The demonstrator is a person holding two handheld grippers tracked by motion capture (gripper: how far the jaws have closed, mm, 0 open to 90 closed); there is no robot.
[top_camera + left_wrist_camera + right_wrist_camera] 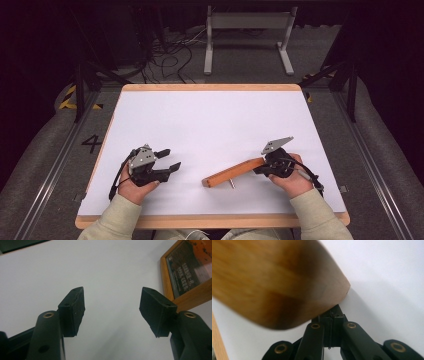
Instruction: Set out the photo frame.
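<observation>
One wooden frame (234, 172) is the item in play. It sits over the white table top (210, 125), near the front edge and right of centre, its near end pinched in the right gripper (264, 165). In the high view it shows edge-on as a long orange-brown bar; long axis runs from the right gripper down-left toward the table centre, free end pointing roughly at the left gripper (167, 160). A small metal pin or stand leg (231, 183) sticks down under the bar; cannot tell whether it touches the table.

Right gripper view: jaws pressed together on a thin edge of the wood, frame blurred and very close to the lens.

Left gripper view: jaws spread wide, nothing between them, with the frame's corner (190, 272) ahead and off to the right, glass and a dark print behind it.

Left gripper rests low on the table, left of centre, well apart from the frame's free end. Right hand (295, 177) is the nearer one, since it already has the frame. My read: any handover or two-handed support means the left gripper must travel right to meet the free end.
</observation>
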